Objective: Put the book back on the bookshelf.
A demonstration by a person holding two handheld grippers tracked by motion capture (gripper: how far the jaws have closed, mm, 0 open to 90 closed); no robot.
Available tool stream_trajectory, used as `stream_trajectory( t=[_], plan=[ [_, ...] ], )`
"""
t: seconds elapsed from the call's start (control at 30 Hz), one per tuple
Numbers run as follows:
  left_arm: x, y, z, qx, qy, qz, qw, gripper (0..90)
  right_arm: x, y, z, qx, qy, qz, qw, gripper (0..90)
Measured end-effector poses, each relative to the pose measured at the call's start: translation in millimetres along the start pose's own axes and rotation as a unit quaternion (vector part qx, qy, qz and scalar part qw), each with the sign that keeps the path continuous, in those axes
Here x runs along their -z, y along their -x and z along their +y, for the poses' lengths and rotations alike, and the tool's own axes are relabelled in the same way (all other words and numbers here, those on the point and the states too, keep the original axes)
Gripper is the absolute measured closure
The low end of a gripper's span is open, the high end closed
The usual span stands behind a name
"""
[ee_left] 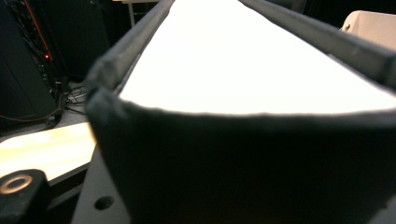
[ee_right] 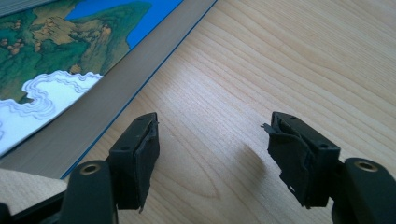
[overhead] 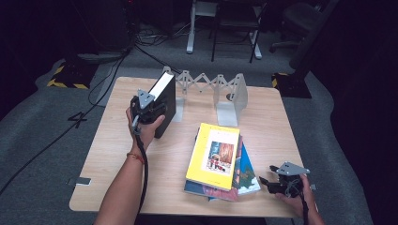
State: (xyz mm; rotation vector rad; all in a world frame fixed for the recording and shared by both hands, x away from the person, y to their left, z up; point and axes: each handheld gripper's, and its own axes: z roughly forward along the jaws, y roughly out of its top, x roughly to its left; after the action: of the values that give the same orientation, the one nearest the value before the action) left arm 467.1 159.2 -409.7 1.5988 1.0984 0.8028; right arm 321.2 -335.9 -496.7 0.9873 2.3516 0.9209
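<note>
A thick black book with white page edges stands on end at the left plate of an extendable metal book rack. My left gripper is at the book's near edge with its jaws around it. In the left gripper view the book is so close that the pads are hidden, so I cannot say if they press on it. My right gripper rests open low over the table, just right of a flat stack of books topped by a yellow one. A blue and green cover lies beside its left jaw.
The wooden table ends close behind the rack and just in front of the stack. Bare wood lies ahead of the right gripper. The rack's grey base plate sits under the black book. Chairs and cables stand on the floor beyond.
</note>
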Motion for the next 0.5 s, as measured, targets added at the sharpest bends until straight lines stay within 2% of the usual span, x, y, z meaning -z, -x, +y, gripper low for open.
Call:
stream_trajectory(
  t=[0.1, 0.23, 0.3, 0.5],
  plan=[
    [1.1, -0.5, -1.6, 0.004, 0.001, 0.003, 1.0, 45.3, 0.0, 0.2, -0.1, 0.0, 0.0, 0.0, 1.0, 34.1],
    [2.6, -2.0, -6.8, 0.011, -0.001, -0.006, 0.9999, 42.6, -0.1, 0.3, -0.1, -0.001, 0.0, 0.0, 1.0, 34.0],
    [1.8, -3.9, -8.9, 0.021, -0.008, -0.009, 0.9997, 40.4, -0.2, 0.4, -0.1, 0.0, 0.001, 0.001, 1.0, 34.0],
    [1.7, -3.3, -19.5, 0.026, -0.014, -0.002, 0.9996, 38.4, -0.1, -0.1, 0.0, 0.0, 0.0, 0.001, 1.0, 34.0]
  ],
)
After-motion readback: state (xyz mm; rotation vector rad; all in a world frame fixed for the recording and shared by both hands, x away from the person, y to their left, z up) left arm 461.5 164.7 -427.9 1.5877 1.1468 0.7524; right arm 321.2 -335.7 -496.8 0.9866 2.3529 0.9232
